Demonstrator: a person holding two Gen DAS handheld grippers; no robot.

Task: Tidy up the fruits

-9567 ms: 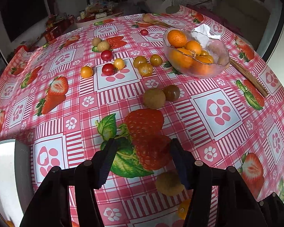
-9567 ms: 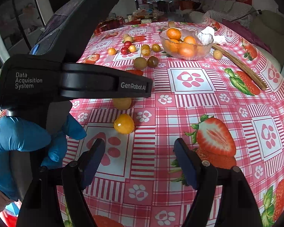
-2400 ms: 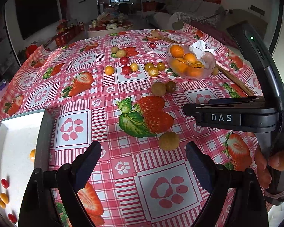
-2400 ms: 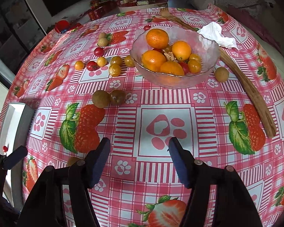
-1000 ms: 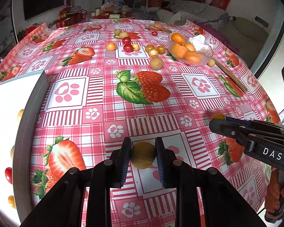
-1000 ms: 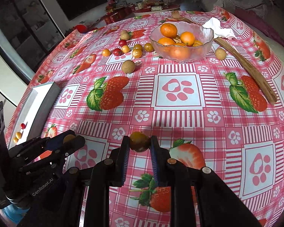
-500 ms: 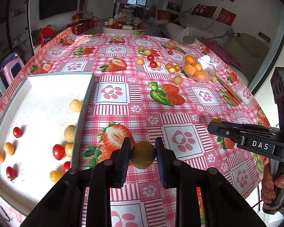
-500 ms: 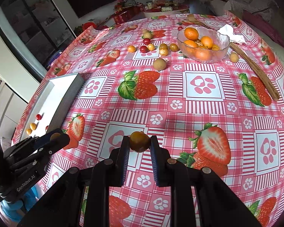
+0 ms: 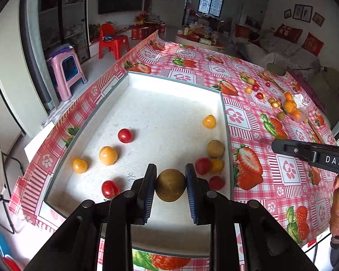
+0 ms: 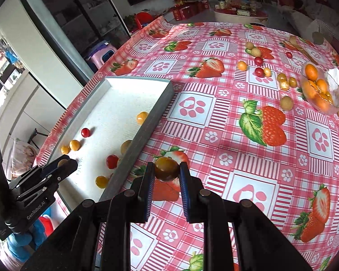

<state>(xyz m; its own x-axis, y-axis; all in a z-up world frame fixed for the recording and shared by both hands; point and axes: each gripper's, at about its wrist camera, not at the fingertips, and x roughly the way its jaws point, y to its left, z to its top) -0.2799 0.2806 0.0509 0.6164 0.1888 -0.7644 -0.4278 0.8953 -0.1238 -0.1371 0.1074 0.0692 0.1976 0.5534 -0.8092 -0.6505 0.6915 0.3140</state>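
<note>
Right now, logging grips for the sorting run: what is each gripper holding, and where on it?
Left gripper: brown round fruit, pinched across its sides. Right gripper: yellow-brown fruit, likewise.

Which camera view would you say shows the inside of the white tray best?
The left wrist view: it looks down into the white tray, showing its whole floor. The right wrist view sees the white tray obliquely, its near wall hiding some fruit.

We see a brown-green fruit (image 9: 170, 188) between black, blue-padded fingers (image 9: 147, 189); a white tray (image 9: 169, 83) with grey rim holding red and yellow-orange fruits; a red-and-white checked tablecloth (image 10: 226, 135) printed with strawberries and pink paw prints.
</note>
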